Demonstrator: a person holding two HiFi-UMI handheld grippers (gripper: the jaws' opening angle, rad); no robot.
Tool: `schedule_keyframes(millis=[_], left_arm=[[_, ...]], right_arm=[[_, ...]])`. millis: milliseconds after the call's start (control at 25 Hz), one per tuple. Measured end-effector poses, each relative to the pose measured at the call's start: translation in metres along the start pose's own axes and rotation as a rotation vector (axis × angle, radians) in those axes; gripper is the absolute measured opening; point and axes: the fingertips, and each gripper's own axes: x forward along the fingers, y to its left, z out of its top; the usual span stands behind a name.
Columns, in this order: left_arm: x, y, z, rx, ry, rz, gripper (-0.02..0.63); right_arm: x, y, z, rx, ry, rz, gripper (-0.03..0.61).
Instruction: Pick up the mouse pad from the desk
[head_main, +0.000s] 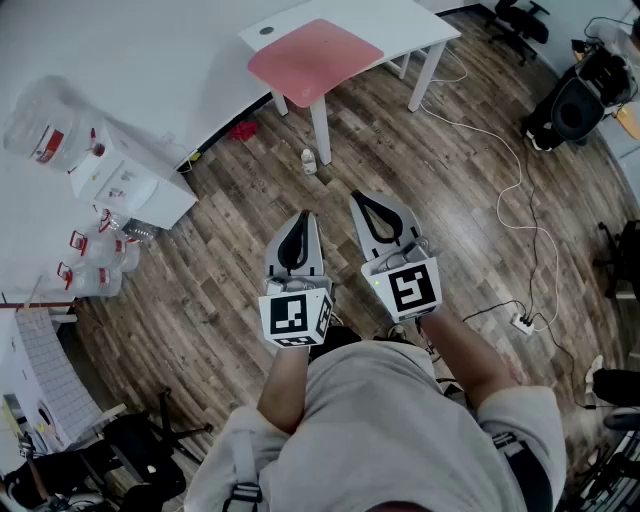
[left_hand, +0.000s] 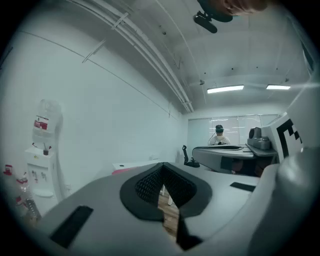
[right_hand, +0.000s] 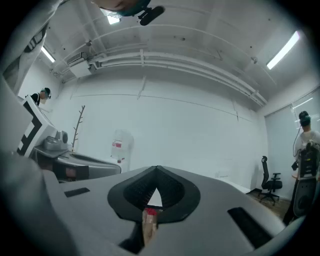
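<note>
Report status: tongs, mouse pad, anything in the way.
Both shut, empty, level: left tongs, right tongs. Pink mouse pad flat on desk, untouched, well ahead. By desk leg, small bottle on floor.

The pink mouse pad looks matt and smooth, the white desk smooth, the floor grained wood plank.

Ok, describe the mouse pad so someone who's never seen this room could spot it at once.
Find the white desk standing on the wood floor. The mouse pad lies flat on its top. It is the large pink rounded rectangle, unlike the small dark round spot beside it on the desk.
</note>
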Motion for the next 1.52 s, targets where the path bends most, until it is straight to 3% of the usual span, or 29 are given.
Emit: schedule_keyframes(millis=[360,640,1120,1520], left_arm=[[-0.002,0.047,-0.013,0.038,0.057,-0.051,0.011],[0.028,0.088,-0.031,-0.013,0.097,-0.053,0.011],[0.174,0.188,-0.066,0.005,0.248,-0.074,0.011],[0.279,0.220,-0.131,0.035,0.411,-0.155,0.011]], right_arm=[[0.030,0.022,-0.020,-0.091,0.084,-0.016,0.041],[0.073,0.020,-0.048,-0.070,0.131,-0.008,0.041],[0.210,-0.049,-0.094,-0.050,0.247,0.002,0.041],[0.285,-0.104,-0.167,-0.076,0.393,-0.040,0.043]])
